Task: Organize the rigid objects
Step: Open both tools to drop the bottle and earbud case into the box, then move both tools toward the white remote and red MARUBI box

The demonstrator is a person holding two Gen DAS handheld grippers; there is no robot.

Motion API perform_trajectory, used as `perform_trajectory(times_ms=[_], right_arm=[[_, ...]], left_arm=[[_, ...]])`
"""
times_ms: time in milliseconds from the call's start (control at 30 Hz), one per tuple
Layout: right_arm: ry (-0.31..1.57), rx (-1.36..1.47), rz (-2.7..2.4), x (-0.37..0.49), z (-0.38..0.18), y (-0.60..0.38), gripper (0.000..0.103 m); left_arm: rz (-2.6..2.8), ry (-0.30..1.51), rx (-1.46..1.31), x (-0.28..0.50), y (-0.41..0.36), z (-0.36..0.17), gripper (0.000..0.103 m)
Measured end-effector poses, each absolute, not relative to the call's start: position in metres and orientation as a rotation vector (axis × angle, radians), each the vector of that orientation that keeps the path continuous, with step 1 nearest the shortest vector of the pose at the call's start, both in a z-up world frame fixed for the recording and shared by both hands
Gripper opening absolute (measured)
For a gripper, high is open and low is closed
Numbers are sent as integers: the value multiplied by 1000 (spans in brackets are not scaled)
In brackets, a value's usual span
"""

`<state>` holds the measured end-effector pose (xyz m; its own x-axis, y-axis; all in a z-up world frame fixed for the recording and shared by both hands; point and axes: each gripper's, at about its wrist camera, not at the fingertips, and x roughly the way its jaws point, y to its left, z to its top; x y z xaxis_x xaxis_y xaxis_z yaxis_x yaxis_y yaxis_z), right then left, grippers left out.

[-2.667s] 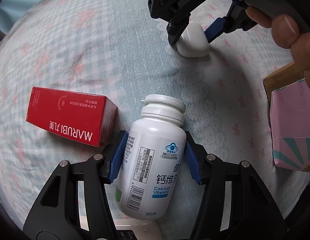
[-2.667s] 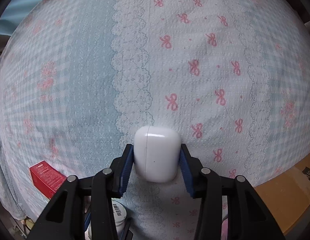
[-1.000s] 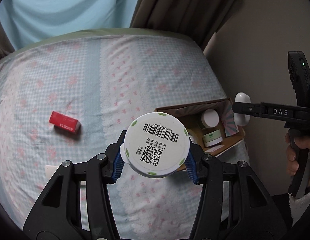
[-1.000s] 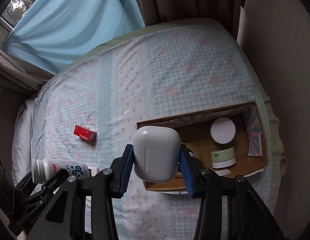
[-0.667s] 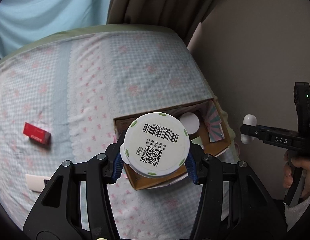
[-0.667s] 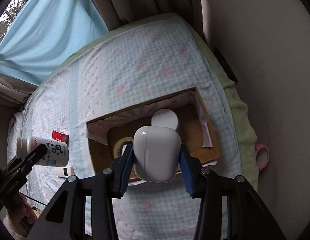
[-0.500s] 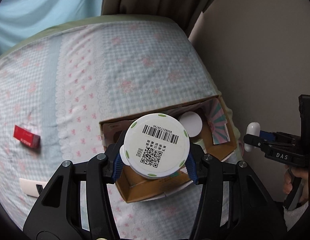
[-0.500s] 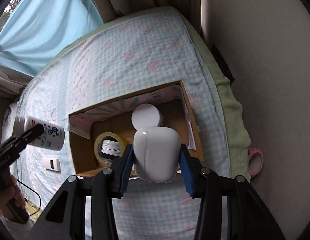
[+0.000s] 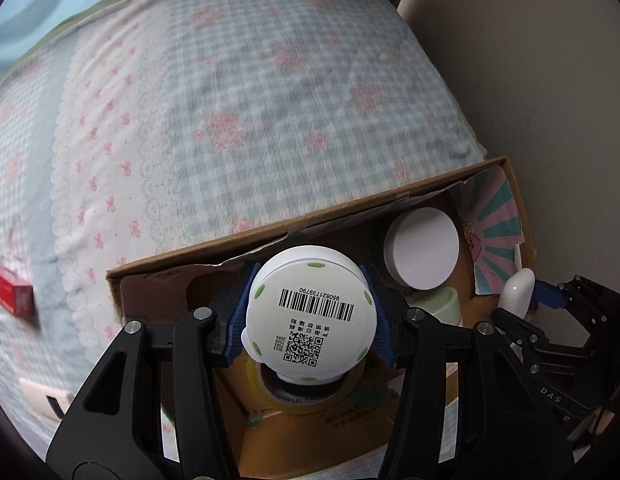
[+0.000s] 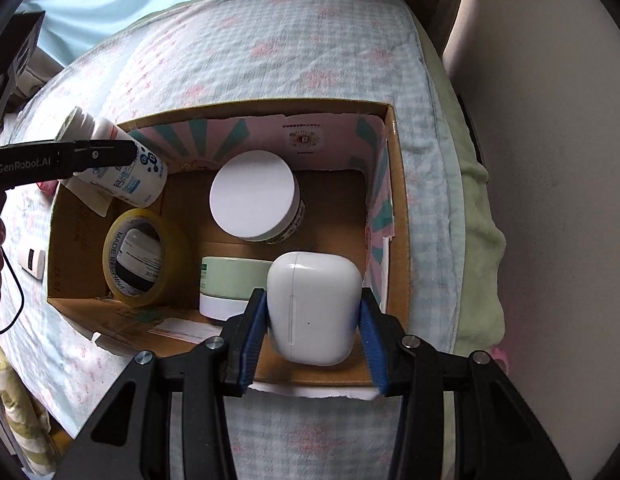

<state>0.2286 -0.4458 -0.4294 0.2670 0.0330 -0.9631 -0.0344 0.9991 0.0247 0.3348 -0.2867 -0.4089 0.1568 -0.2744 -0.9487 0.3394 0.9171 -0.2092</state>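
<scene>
My left gripper is shut on a white pill bottle, seen base-first with its barcode. It hangs over the left end of an open cardboard box, above a yellow tape roll. In the right wrist view the same bottle is tilted over the box's far left corner. My right gripper is shut on a white earbud case above the box's near right corner. The left wrist view shows that case at the box's right end.
Inside the box are a white-lidded jar, a green jar and the tape roll around a dark jar. A red carton and a small white device lie on the bedspread. A wall runs close along the right.
Both grippers have come down and across from the bed to the box, which now fills the views. The bottle and the earbud case stay gripped.
</scene>
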Motion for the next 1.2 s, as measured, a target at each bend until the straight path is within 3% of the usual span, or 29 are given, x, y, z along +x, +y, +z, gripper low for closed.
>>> perform_trajectory(times_ms=[100,133,167,200,267,767,1200], right_arm=[[1300,-30,51,232,-433,-442,41],[1307,-44,49,234,-435,-439,42],[1310,-59,41,235,-436,-437,48],[1302,-66,35,235,-435,-437,57],[1267,-16,79,233,-431,-438,103],[1246,25,75,220,-413,-432,103],[1159,39,68,201,-360,-415,103]], left_arm=[[-432,1321,82,333,-291,-406,48],[-437,1309,87,333,-292,-402,54],[-449,1297,91,333,-294,-397,89],[-457,1284,104,332,-294,-393,102],[-467,1248,132,329,-294,-384,103],[-425,1269,150,300,-262,-355,103],[-354,1186,100,243,-201,-299,103]])
